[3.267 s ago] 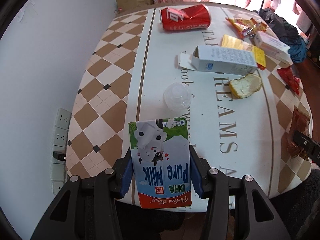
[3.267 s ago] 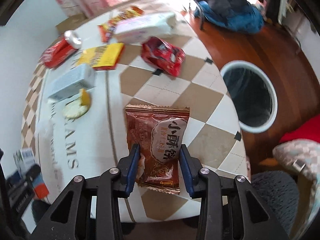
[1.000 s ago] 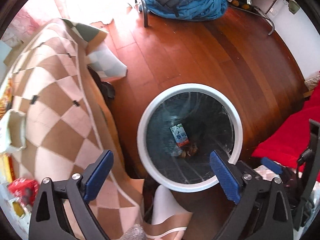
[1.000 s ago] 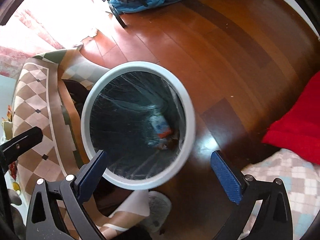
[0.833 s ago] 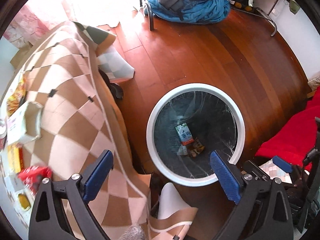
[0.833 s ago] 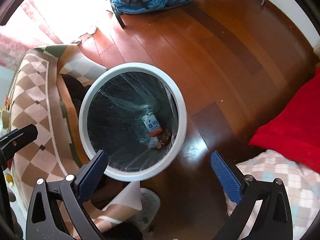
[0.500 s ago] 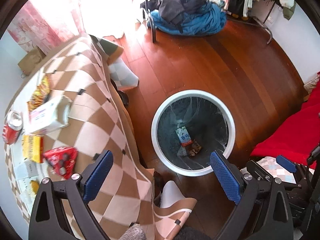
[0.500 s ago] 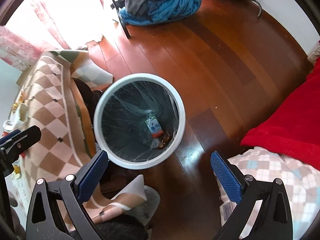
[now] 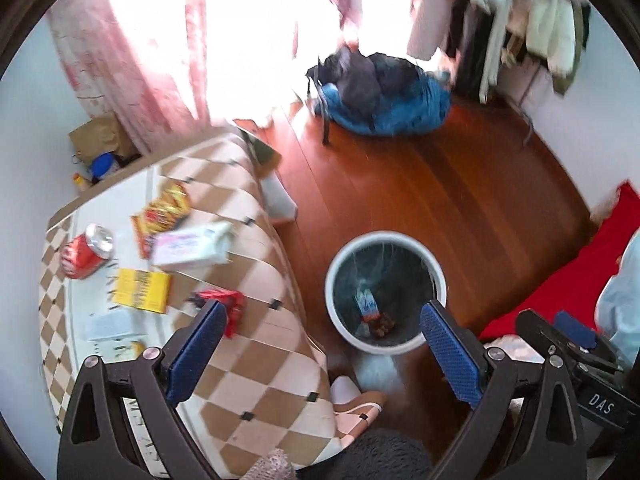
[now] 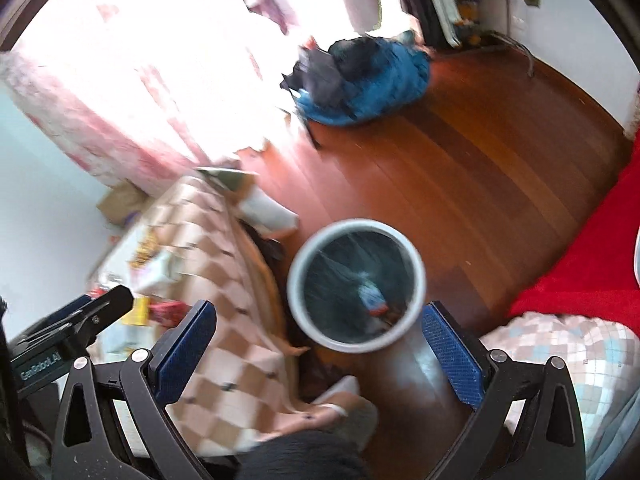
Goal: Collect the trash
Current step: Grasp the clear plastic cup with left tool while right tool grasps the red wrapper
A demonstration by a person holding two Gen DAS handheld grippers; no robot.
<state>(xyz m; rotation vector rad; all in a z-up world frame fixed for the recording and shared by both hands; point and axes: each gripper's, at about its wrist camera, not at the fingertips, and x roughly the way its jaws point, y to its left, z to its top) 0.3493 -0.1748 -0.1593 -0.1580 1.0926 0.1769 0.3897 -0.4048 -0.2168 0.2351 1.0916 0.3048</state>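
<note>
Both my left tongs (image 9: pixel 320 344) and right tongs (image 10: pixel 318 340) gape wide, holding nothing. The bin (image 9: pixel 434 266) stands on the floor at twelve o'clock between my left fingers, a milk carton (image 9: pixel 365 303) inside. At ten o'clock the surface (image 9: pixel 256 344) carries a can (image 9: pixel 86 251) and wrappers (image 9: pixel 162 212).

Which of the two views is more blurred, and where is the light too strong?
Right wrist view: more motion blur, smearing the trash bin and the table. Left wrist view: sharper, the red can readable. Both views: the window area is overexposed to white.
</note>
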